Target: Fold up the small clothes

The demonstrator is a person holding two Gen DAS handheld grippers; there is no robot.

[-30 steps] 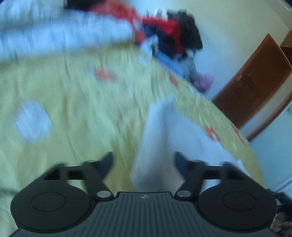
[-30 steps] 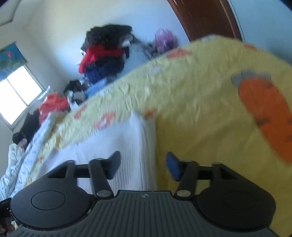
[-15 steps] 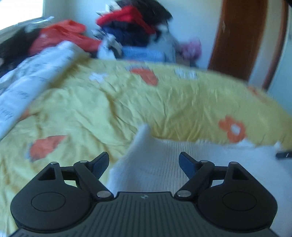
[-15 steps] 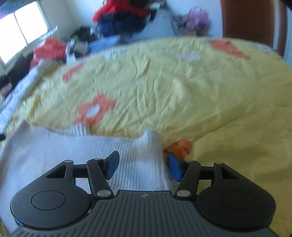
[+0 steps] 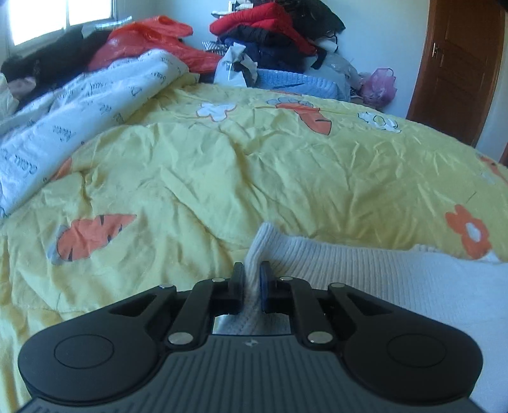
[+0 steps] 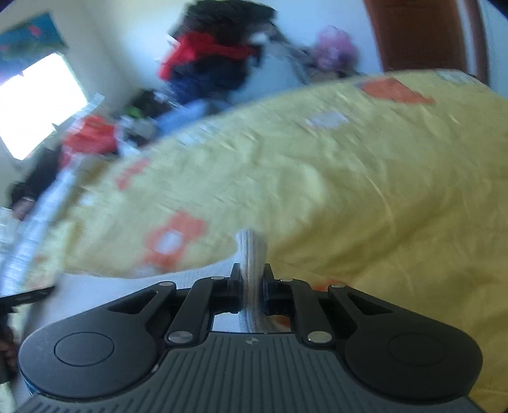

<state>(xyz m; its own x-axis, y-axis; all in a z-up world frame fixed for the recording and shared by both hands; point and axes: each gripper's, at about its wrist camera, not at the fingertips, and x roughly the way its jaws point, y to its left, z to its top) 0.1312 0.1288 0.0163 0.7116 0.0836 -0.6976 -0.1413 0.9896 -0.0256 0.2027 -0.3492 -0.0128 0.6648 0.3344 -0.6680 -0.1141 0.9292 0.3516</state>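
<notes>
- Two corners of the white knit garment (image 5: 365, 273), lying on the yellow bedspread (image 5: 254, 165), are pinched.
- Left gripper (image 5: 252, 279) clamps its left corner.
- Right gripper (image 6: 252, 281) clamps its right corner.
- Soft, light, stretchy; corners probably suit lifting best.

two grippers (image 5: 252, 279) (image 6: 250, 281), one white knit garment (image 5: 365, 267), one yellow bedspread (image 5: 254, 165), one door (image 5: 457, 73)

Daylight from window (image 5: 63, 22) upper left; left view sharp; right view motion-blurred; fisheye bending at edges.
</notes>
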